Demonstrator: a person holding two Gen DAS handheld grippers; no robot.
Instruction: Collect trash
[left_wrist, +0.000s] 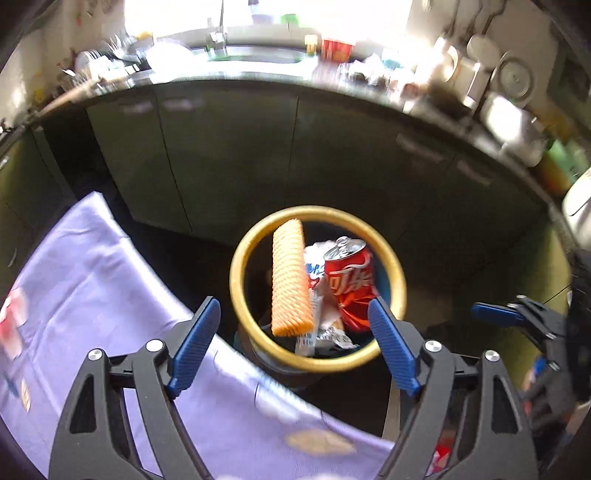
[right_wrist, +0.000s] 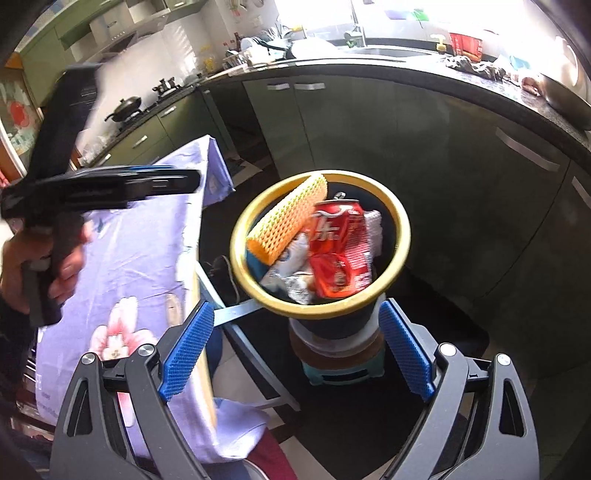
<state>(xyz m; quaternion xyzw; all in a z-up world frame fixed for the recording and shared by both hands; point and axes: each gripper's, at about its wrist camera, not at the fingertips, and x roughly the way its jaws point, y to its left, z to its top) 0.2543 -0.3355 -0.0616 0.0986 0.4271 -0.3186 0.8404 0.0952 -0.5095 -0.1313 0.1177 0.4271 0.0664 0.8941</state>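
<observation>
Both grippers — left (left_wrist: 291, 343), right (right_wrist: 295, 350) — spread apart, holding nothing. Bin (left_wrist: 391, 258) is overfull — can (left_wrist: 351, 273) or orange roll (left_wrist: 290, 280) could topple if bumped.

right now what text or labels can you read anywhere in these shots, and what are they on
"可乐": part of the white script on the red can in the bin; in the right wrist view only "乐" faces the camera.
Red wrapper below the can: print too crumpled to read.
White and blue wrapper: print too blurred to read.
Red cartons on the counter: too small to read.
</observation>
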